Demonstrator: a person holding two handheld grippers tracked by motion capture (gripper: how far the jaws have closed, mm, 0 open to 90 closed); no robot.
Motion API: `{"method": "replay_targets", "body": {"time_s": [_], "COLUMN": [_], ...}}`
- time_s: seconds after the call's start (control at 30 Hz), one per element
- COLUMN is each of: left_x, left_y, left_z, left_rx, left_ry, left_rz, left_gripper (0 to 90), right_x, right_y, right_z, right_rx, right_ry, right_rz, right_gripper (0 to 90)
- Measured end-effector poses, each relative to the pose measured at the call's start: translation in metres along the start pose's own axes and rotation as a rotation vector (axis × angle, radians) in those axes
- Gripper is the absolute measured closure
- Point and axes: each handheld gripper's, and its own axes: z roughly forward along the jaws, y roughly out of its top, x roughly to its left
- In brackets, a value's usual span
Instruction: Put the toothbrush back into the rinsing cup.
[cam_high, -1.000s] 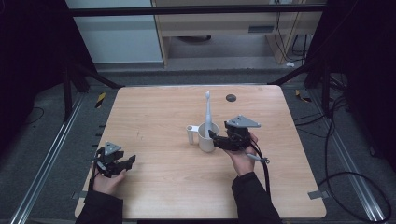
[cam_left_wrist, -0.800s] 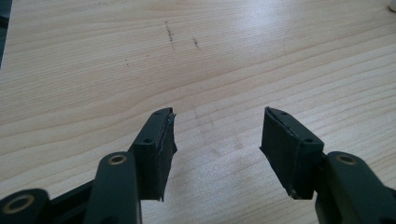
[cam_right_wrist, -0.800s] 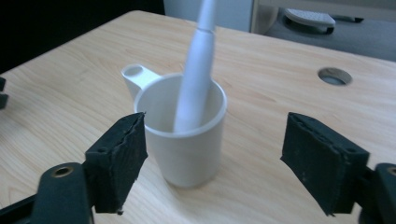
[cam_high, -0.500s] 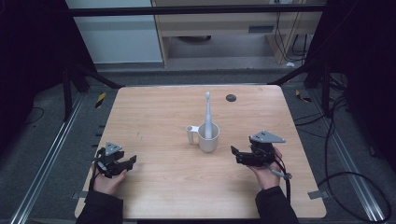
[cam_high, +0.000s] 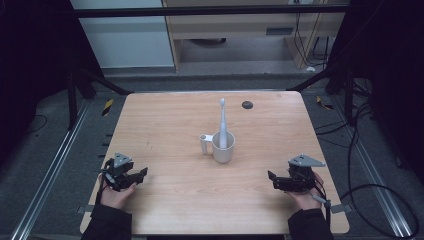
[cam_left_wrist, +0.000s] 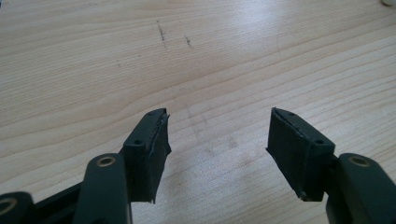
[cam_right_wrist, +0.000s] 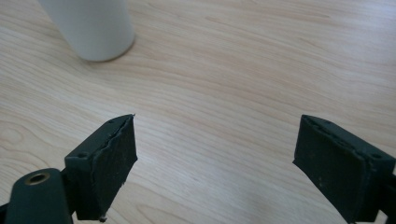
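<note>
Though standing upright mid-worktop with both open grippers empty and well apart from it, looks light, rigid, glossy-slick mug holding top-heavy toothbrush; best gripped by handle.

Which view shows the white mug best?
The high view: the whole white mug stands mid-table, handle to its left, with a toothbrush upright in it. The right gripper view catches just its lower wall and base at top left, cropped. The left gripper view looks at bare table.
</note>
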Motion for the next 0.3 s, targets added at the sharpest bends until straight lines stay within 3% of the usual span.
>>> {"method": "replay_targets", "body": {"time_s": [0.17, 0.3], "left_x": [0.000, 0.000], "left_y": [0.000, -0.001], "left_z": [0.001, 0.002], "left_rx": [0.005, 0.009], "left_ry": [0.001, 0.003], "left_rz": [0.011, 0.016], "left_gripper": [34.5, 33.2], "right_x": [-0.013, -0.024], "right_y": [-0.009, -0.014], "right_z": [-0.003, -0.004], "right_rx": [0.026, 0.040], "right_ry": [-0.033, -0.053], "right_rz": [0.010, 0.047], "right_gripper": [10.6, 8.6]}}
